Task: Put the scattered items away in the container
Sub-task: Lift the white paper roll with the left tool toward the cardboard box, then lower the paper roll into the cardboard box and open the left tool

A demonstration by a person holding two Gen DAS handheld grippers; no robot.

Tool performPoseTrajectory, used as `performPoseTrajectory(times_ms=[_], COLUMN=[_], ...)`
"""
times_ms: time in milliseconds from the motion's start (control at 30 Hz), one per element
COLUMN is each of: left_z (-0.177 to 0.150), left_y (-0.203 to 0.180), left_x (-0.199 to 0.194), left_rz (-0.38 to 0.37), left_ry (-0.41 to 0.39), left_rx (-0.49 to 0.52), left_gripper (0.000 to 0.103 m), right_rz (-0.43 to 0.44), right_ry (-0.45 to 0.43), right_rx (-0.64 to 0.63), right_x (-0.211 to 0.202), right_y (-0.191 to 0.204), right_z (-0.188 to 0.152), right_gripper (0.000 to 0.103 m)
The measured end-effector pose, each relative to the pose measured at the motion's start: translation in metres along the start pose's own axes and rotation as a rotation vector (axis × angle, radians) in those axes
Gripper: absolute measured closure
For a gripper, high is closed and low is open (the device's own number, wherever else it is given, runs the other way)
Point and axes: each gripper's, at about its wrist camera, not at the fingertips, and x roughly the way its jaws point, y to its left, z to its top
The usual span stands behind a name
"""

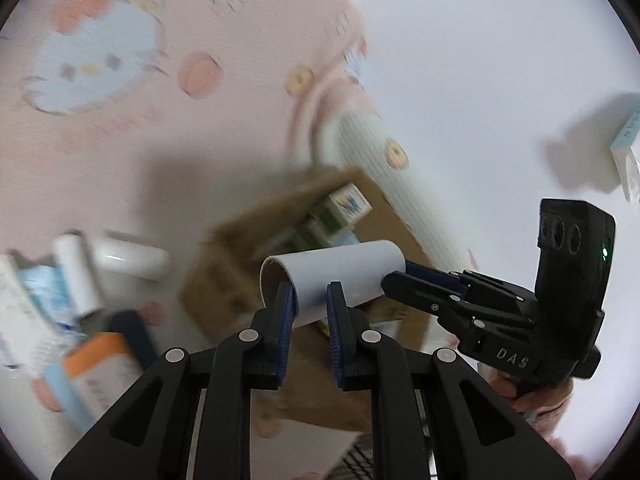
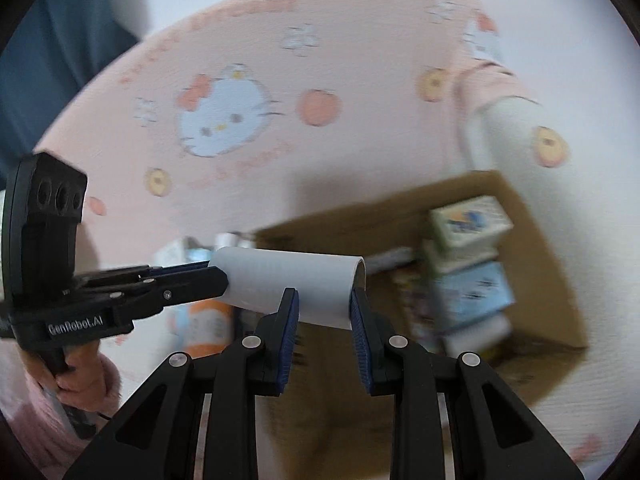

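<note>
Roll [image 1: 340, 276] of white sheet on a cardboard core is hanging in the air between the two grippers, above the open cardboard box [image 1: 224, 280] that is serving as the container. The left gripper [image 1: 310, 300] is reaching under one end, its blue pads [image 1: 286, 312] standing narrowly apart with one finger at the mouth of the core; whether they are pressing on the wall I cannot tell. The right gripper [image 2: 324, 308] is straddling the other end, and its fingers are narrowly apart too, with the roll's rim lying between them.

Judging by the hollow core and thin wrap, the roll is probably light and fairly stiff, though a hard squeeze could dent the tube. Its smooth round side looks slippery, so pinching the core wall at an end is likely safer than clamping across the curve.

Small cartons [image 2: 468, 220] are already lying in the box just ahead of the right gripper. More bottles and packs [image 1: 80, 280] are lying scattered on the pink cartoon cloth [image 1: 120, 140] to the left gripper's left.
</note>
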Motion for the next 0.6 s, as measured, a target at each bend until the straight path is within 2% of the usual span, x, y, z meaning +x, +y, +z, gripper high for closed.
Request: performPoseTrajectory(times_ms=[133, 300, 600], left_z=[0.014, 0.016, 0.004], left_y=[-0.017, -0.033, -0.038], left_x=[0.052, 0.112, 0.189], left_rz=[-0.042, -0.082, -0.086], left_ry=[0.144, 0.293, 0.483], left_rx=[-0.037, -0.082, -0.183], left_gripper=[0.086, 0.086, 0.085], right_rz=[-0.067, -0.080, -0.173], right_ry=[0.090, 0.222, 0.423], right_rx=[0.031, 0.098, 0.057], right_x=[0.003, 0.016, 0.050], right_y=[-0.044, -0.090, -0.123], right_z=[-0.004, -0.008, -0.013], right_gripper=[0.079, 0.079, 0.079])
